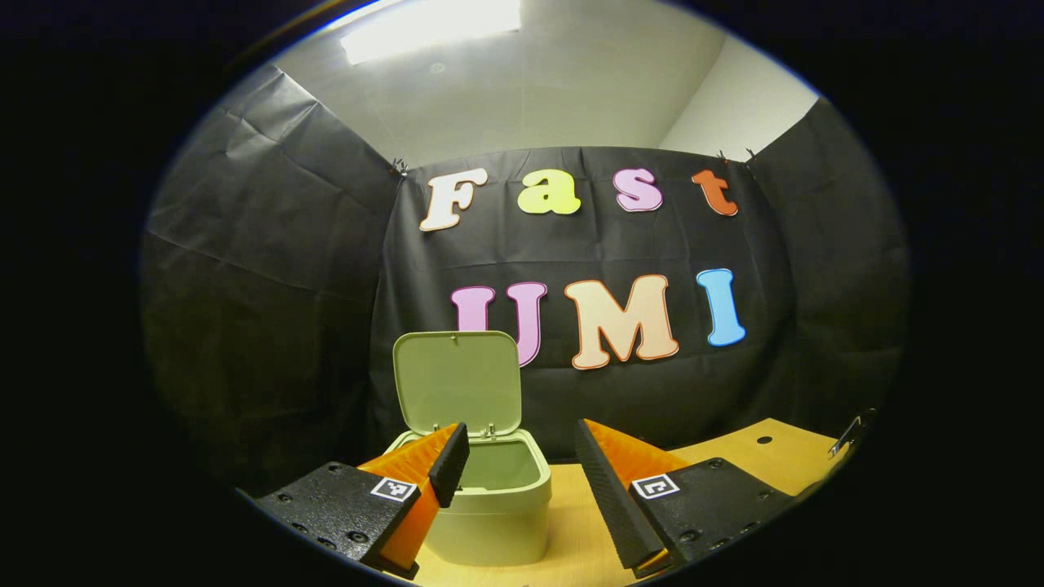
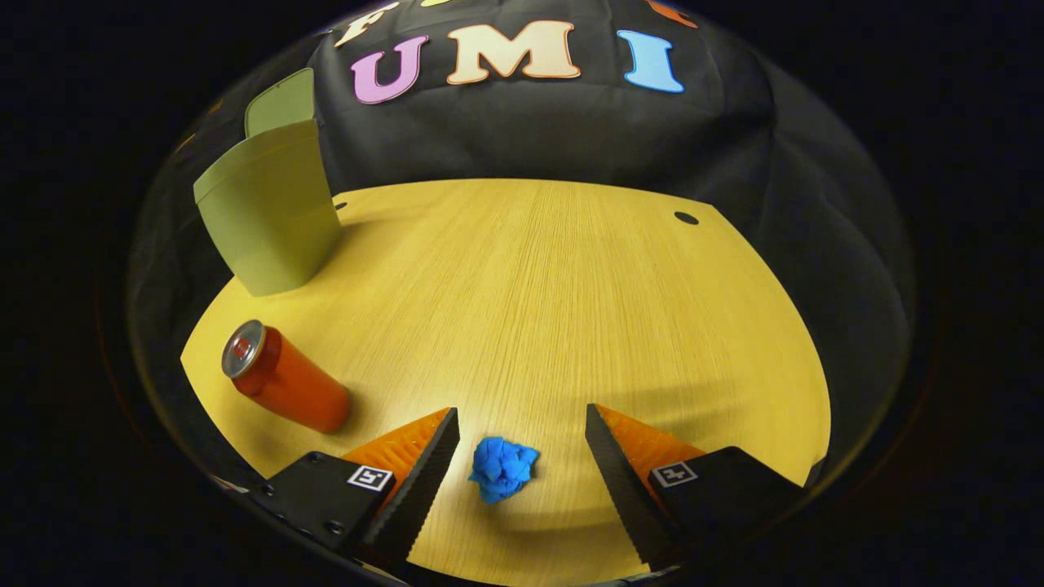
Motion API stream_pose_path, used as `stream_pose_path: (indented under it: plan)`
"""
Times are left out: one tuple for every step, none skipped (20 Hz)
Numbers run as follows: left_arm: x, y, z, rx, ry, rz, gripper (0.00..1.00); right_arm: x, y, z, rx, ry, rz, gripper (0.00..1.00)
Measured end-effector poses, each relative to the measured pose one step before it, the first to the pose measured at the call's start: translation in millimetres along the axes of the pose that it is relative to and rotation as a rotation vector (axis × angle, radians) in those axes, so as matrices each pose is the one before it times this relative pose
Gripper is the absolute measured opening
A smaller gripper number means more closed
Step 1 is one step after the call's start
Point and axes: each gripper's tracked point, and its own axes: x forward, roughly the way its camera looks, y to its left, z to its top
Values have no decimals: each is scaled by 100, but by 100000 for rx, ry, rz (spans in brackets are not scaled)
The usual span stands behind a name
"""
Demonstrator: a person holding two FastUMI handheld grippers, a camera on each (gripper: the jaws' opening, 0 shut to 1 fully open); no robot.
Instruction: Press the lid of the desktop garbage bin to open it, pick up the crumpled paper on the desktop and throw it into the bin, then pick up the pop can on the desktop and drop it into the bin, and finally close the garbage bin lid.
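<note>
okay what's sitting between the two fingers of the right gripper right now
The blue crumpled paper lies on the wooden desktop between the open right gripper's fingers, touching neither, as the right gripper view shows. The red pop can stands off to their left.

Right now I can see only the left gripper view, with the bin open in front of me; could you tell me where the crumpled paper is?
Observer: In the right gripper view, the blue crumpled paper lies on the desktop between the open fingers of the right gripper, not yet gripped.
Operator: Thank you. And where is the pop can?
Observer: The pop can stands on the desktop, apart from the paper, in front of the bin.
Operator: Is anything touching the can?
Observer: No, nothing touches it.
</note>
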Motion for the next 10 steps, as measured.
stream_pose_path:
  plan:
    - [129, 325, 127, -3, -20, 488, 82, 206, 94, -890, -1151, 2121, -160, 99]
    - [41, 159, 66, -199, -123, 303, 80, 233, 77, -458, -236, 1216, -533, 98]
    - [25, 200, 88, 97, -438, 311, 80, 127, 225, -567, -233, 1663, 585, 92]
    - [66, 142, 223, 358, -501, 269, 82, 452, 290, -891, -140, 2889, 270, 67]
    - [-8, 86, -101, 417, -93, 204, 82, 192, 63, -88, 438, -730, -708, 41]
    - [42, 108, -102, 332, 388, 106, 80, 66, -336, 732, -381, -2541, -1783, 16]
    - [115, 94, -340, 200, 510, 54, 80, -571, 210, 192, 245, 401, 1292, 2]
    - [32, 48, -310, -147, 449, -183, 80, -87, 743, 767, 2680, -2084, 2957, 3]
    - [-15, 104, -433, -50, 938, -105, 82, -70, 274, 762, 1542, -1441, 898, 3]
    - [-67, 207, -274, -70, 703, 114, 80, -191, 291, 1135, 915, -2534, 658, 3]
